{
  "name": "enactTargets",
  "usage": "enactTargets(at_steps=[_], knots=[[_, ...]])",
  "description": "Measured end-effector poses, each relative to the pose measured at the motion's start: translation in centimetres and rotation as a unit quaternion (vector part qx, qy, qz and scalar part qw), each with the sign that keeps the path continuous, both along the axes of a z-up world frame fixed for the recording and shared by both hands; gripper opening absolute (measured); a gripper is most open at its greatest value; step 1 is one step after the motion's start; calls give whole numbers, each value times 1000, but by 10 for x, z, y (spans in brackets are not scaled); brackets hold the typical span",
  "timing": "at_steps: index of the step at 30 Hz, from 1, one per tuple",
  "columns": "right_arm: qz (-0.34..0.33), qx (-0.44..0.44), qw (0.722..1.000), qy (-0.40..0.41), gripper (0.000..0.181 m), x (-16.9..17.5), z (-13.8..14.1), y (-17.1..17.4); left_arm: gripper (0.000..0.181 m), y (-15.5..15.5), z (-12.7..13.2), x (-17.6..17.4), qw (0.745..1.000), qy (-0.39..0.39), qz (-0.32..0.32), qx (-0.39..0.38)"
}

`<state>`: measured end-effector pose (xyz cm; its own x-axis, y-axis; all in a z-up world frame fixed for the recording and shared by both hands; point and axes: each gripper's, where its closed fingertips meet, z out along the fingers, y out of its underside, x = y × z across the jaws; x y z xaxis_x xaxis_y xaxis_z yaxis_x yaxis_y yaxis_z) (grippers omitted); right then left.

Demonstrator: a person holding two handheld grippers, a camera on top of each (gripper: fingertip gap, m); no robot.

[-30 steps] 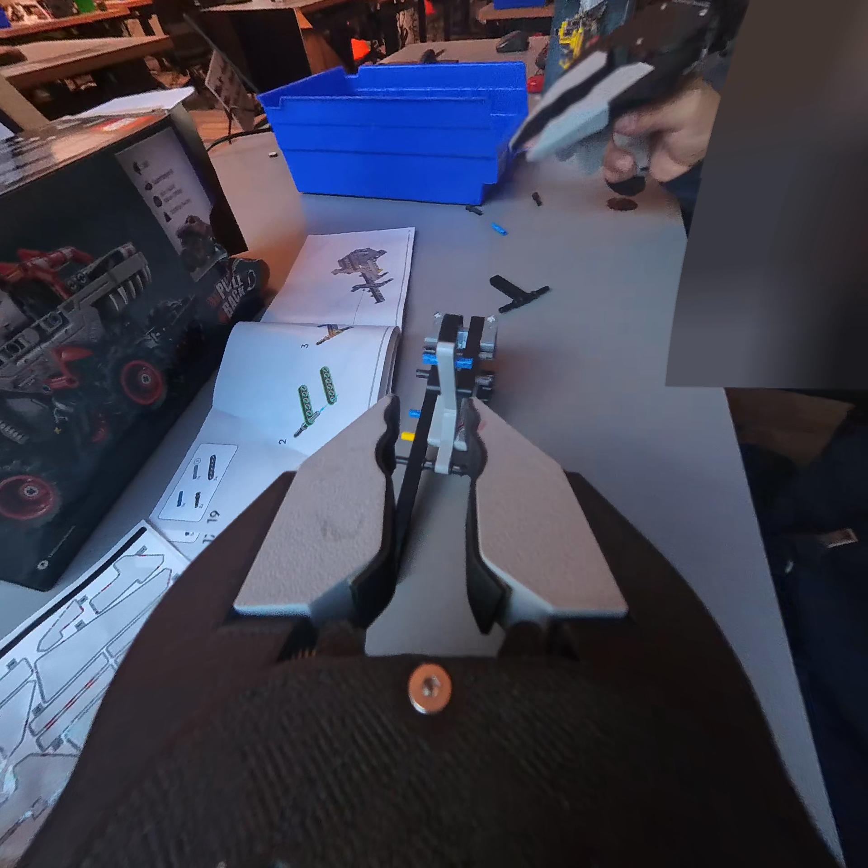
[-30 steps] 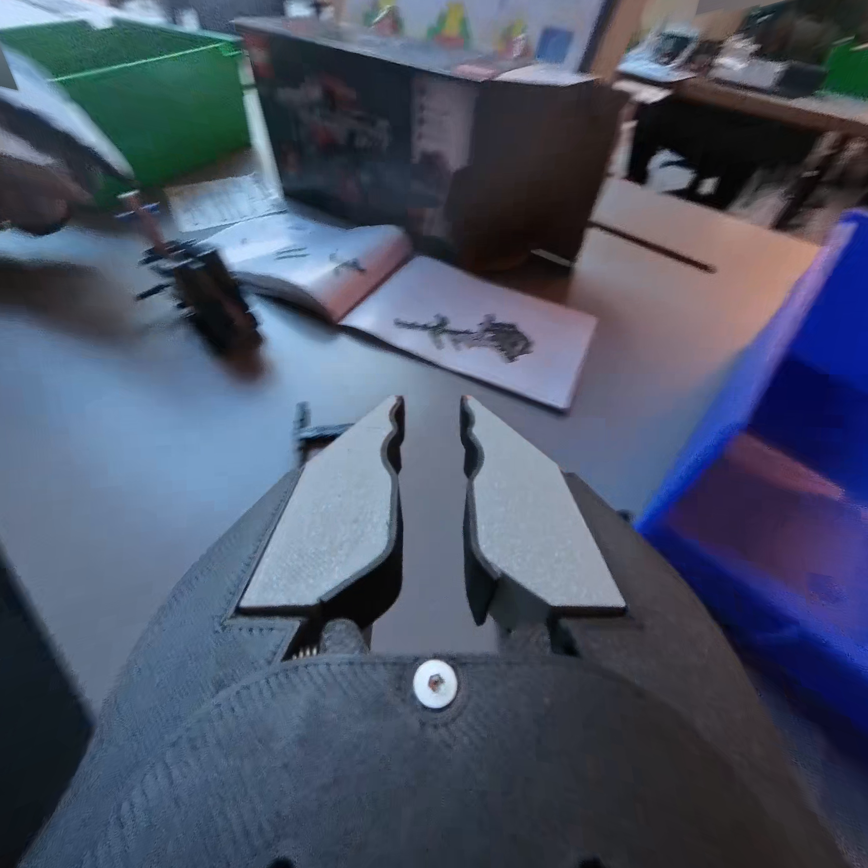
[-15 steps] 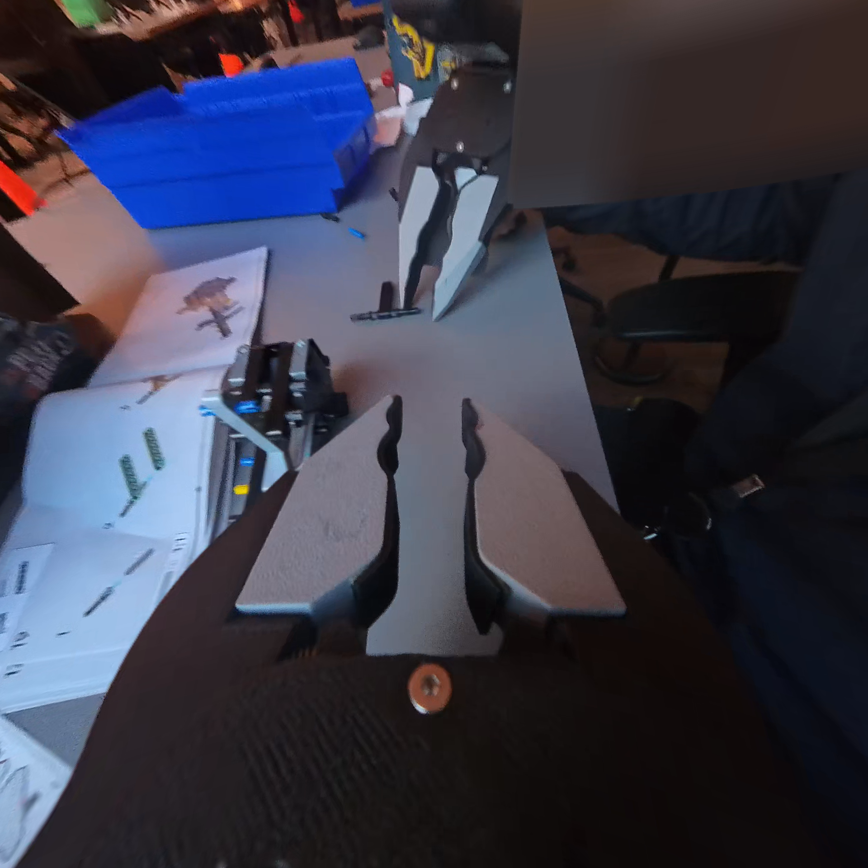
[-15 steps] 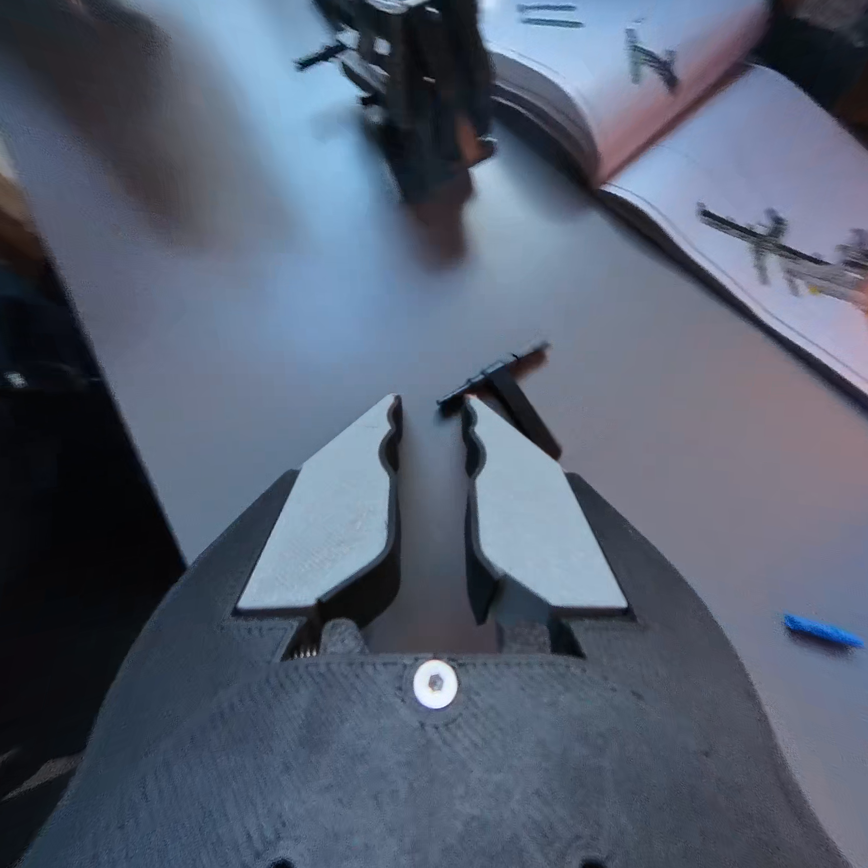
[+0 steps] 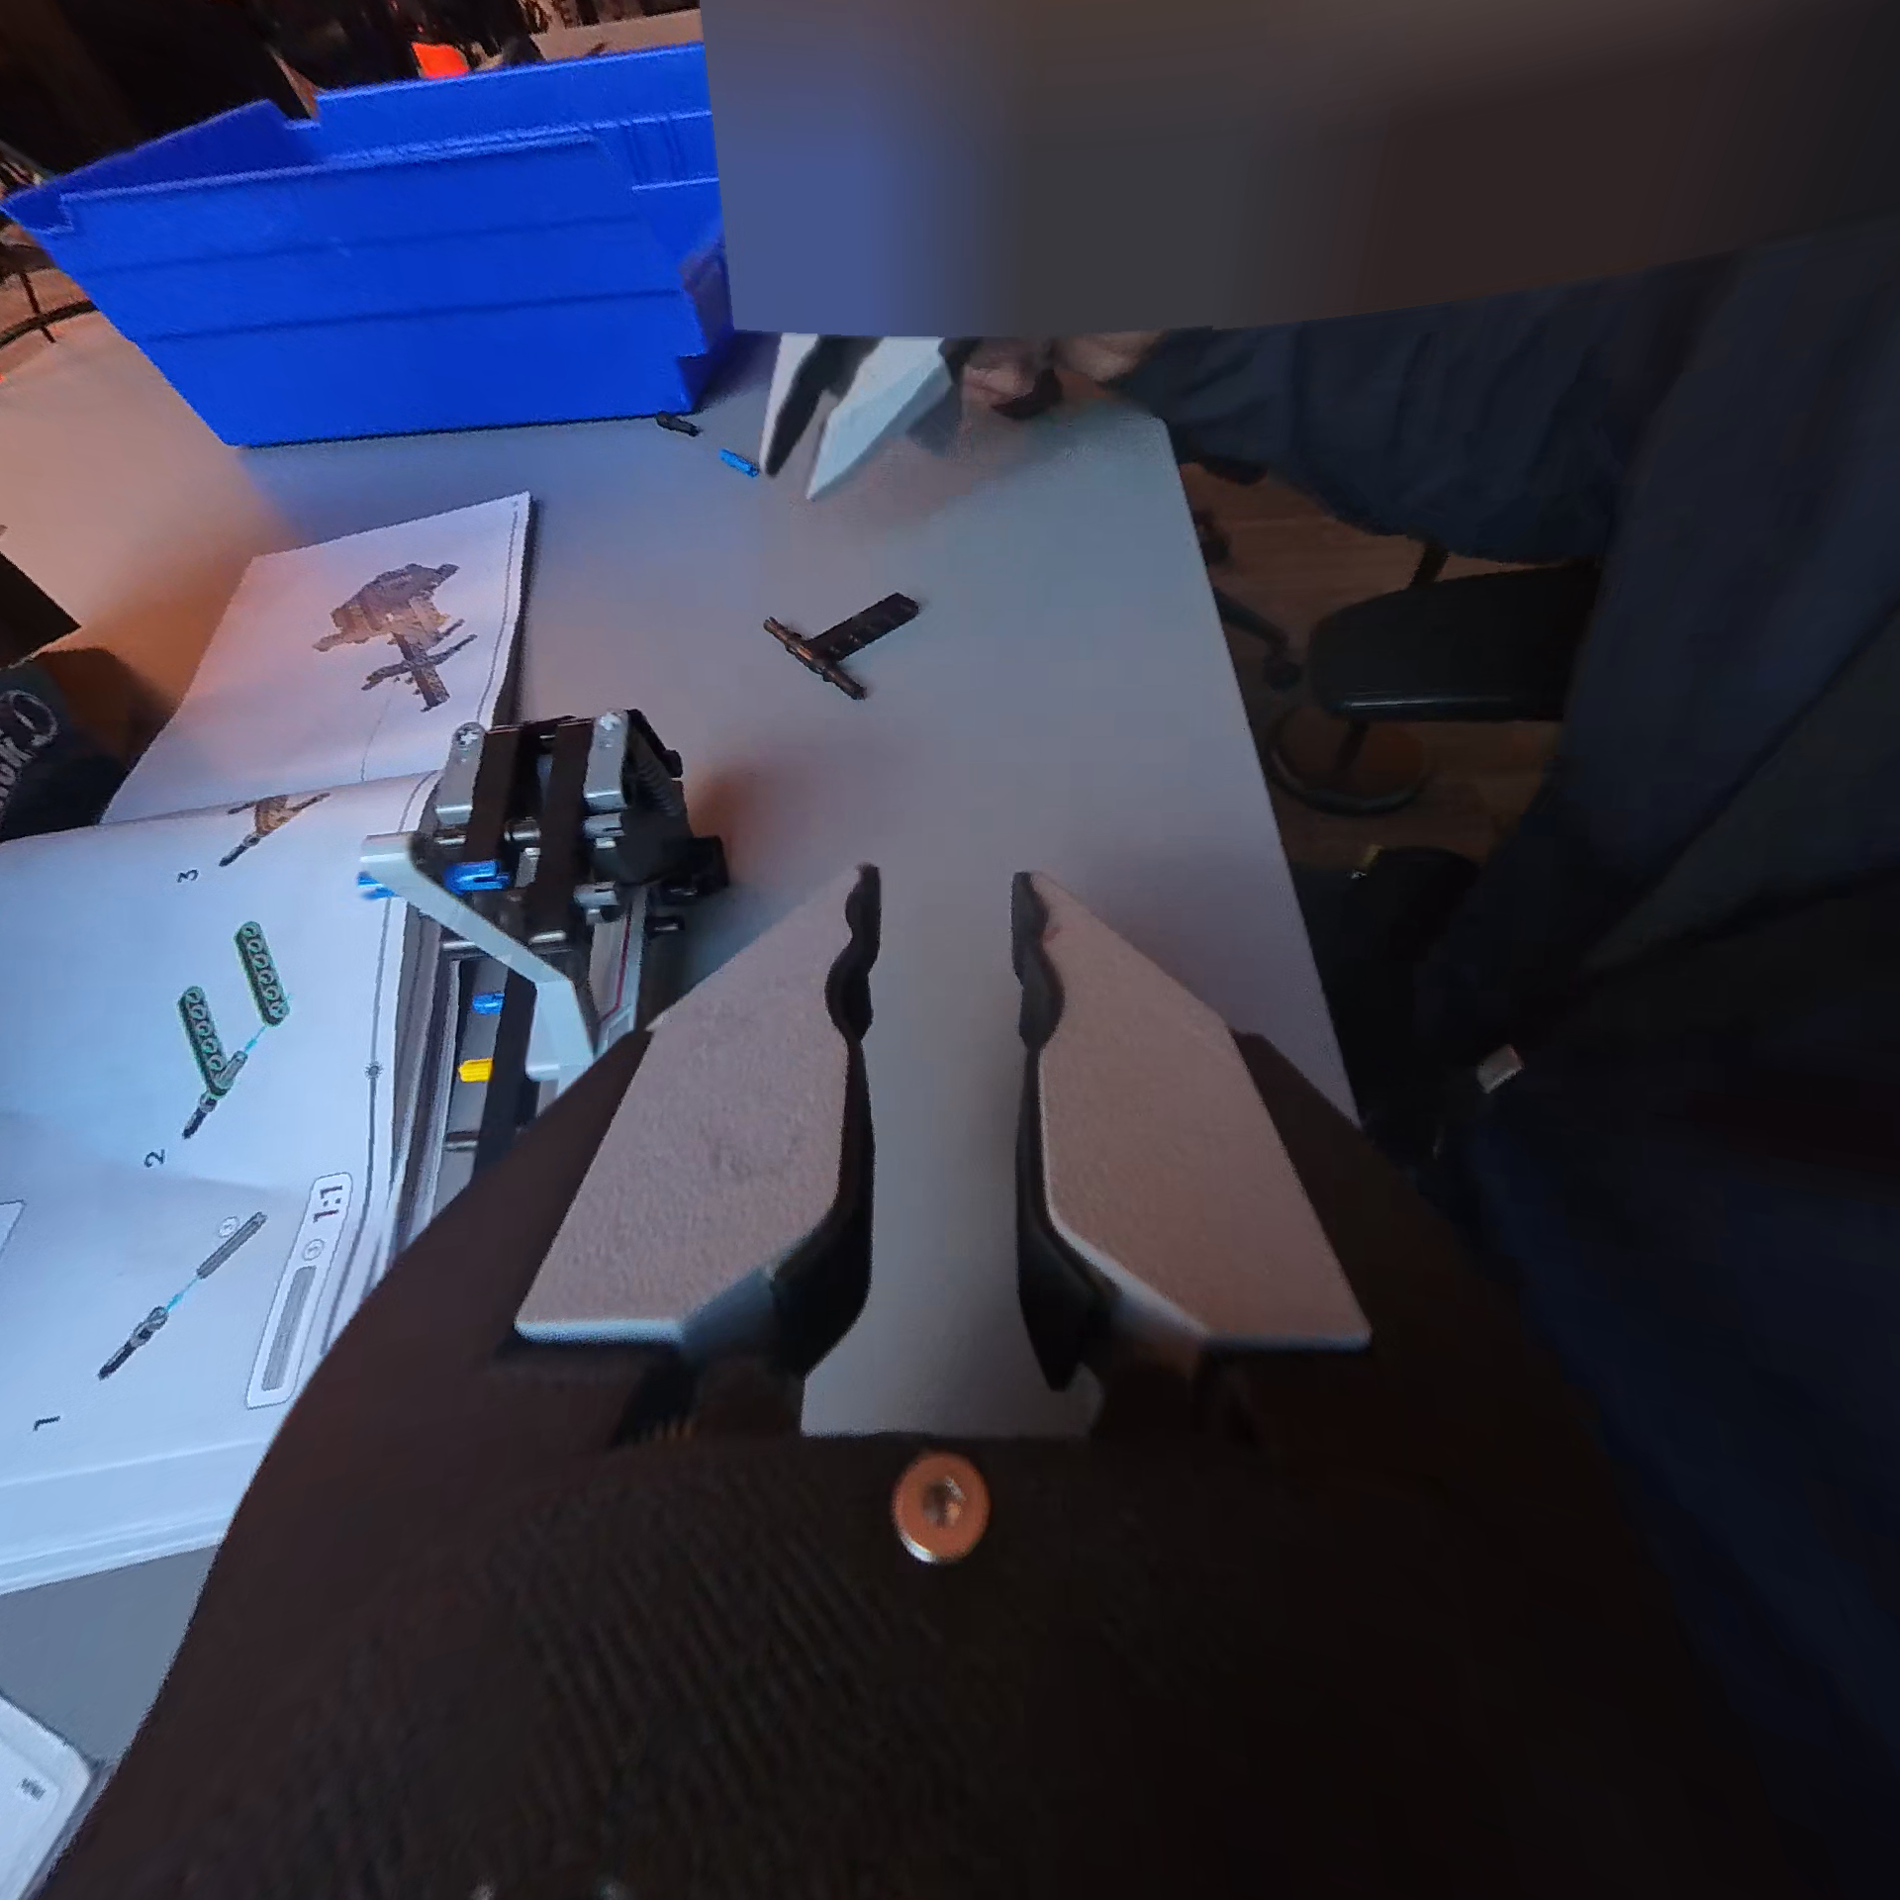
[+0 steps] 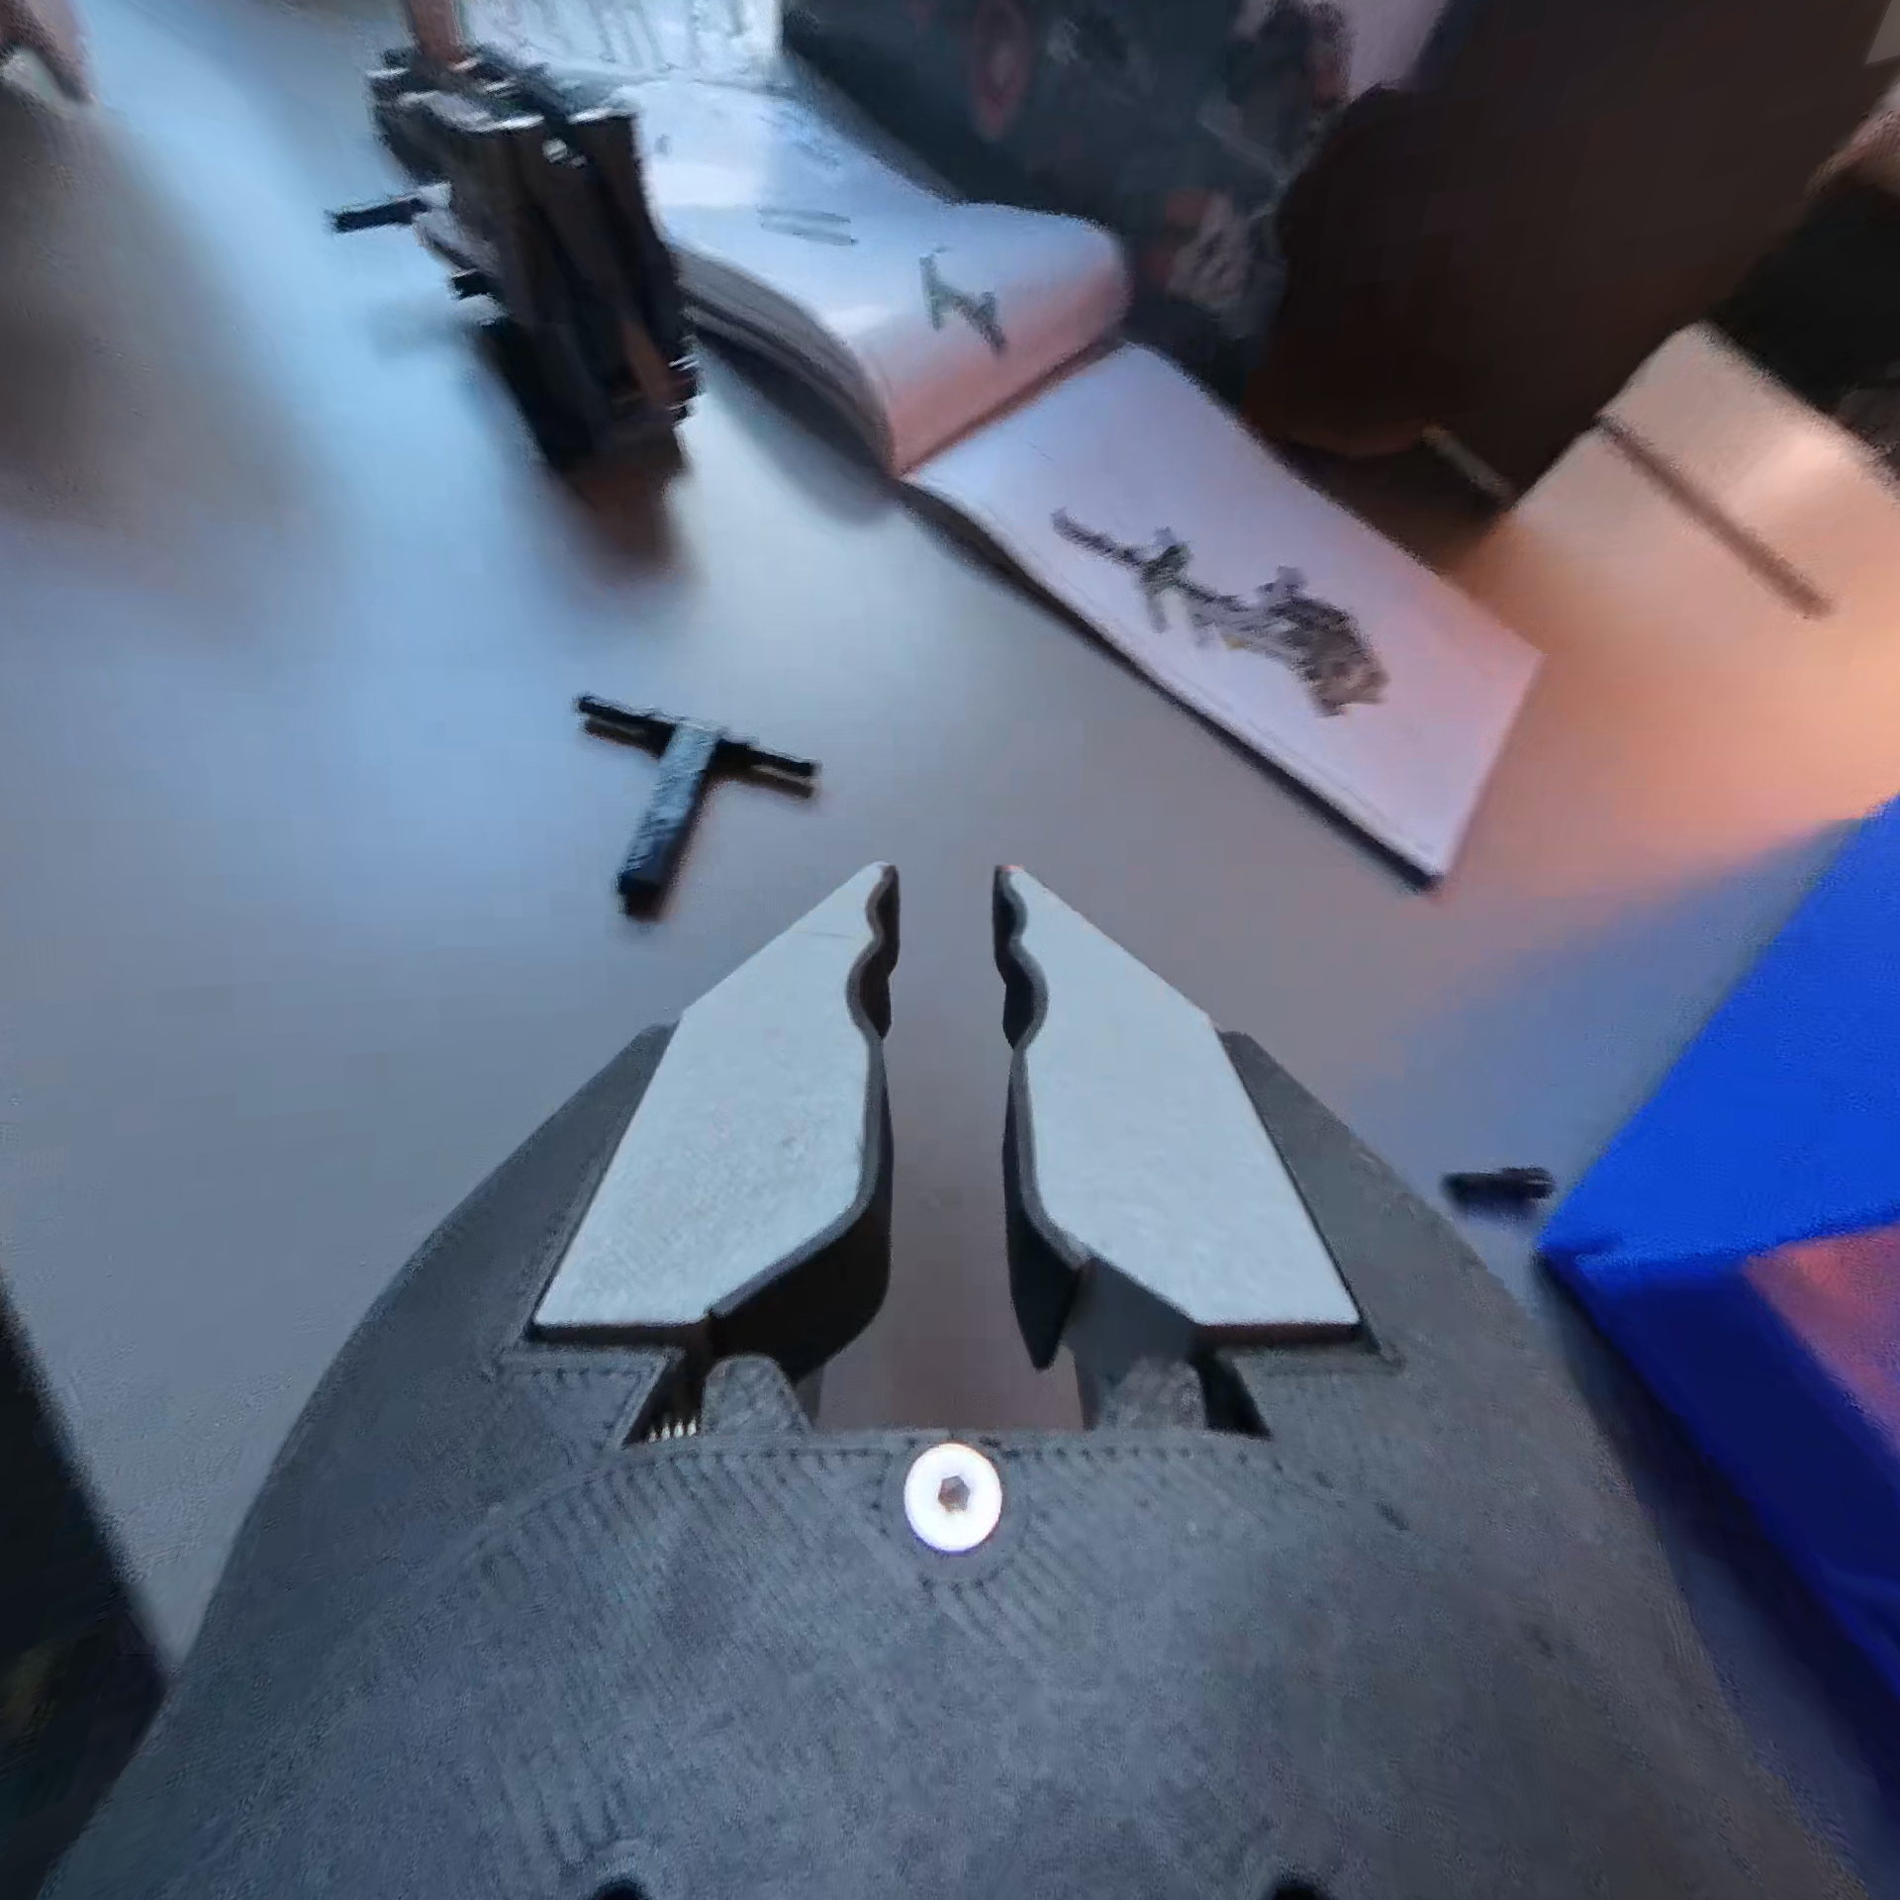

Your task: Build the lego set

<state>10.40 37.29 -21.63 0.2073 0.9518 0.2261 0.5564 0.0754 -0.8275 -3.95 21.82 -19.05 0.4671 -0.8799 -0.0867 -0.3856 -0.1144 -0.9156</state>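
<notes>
We see the left gripper (image 5: pixel 944 894) tilted down over the grey tabletop (image 5: pixel 1028 637), its two fingers spread apart with only bare surface in the gap between them. Just to its left stands the partly built lego model (image 5: pixel 555 823), grey and black with small blue and yellow pins, resting against the edge of the open instruction booklet (image 5: pixel 206 1028); the gripper's dark body hides the model's lower end. Farther ahead a black T-shaped piece (image 5: pixel 838 643) lies alone on the tabletop, and beyond it a small blue pin (image 5: pixel 738 462) and a black pin (image 5: pixel 677 422) sit near the blue bin (image 5: pixel 411 257).

The right gripper (image 6: pixel 944 884) also points down at the tabletop, fingers parted by a narrow gap and gripping nothing. In the left wrist view we see the same gripper (image 5: pixel 823 452) hanging tips-down above the tabletop beside the blue pin, its upper part cut off by a blurred patch; a hand (image 5: pixel 1038 370) behind it shows only in part. From the right wrist view the T-shaped piece lies just ahead and to the left of the fingertips, apart from them. The model stands well beyond it, smeared by blur so that we cannot make out its parts. The booklet lies open to its right, with the dark set box (image 6: pixel 1131 123) behind, its picture unclear. The blue bin's corner fills the right edge, a black pin beside it.
</notes>
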Motion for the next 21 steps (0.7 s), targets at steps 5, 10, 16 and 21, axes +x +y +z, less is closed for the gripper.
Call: enactTargets(at_steps=[5, 10, 16, 21], knots=[[-67, 11, 995, 79, 14, 16, 23, 44, 24, 9, 4, -1, 1000, -17, 9, -4], [-158, -40, 977, 138, 16, 44, 32, 73, 23, 13, 10, 14, 999, -43, -10, -8], [-106, -57, 983, 135, 17, 34, 31, 58, 23, 9, 2, 38, 998, -24, -55, -28], [8, -76, 992, 100, 21, -7, 23, -2, 23, 10, 1, 37, 999, -11, -44, -8]])
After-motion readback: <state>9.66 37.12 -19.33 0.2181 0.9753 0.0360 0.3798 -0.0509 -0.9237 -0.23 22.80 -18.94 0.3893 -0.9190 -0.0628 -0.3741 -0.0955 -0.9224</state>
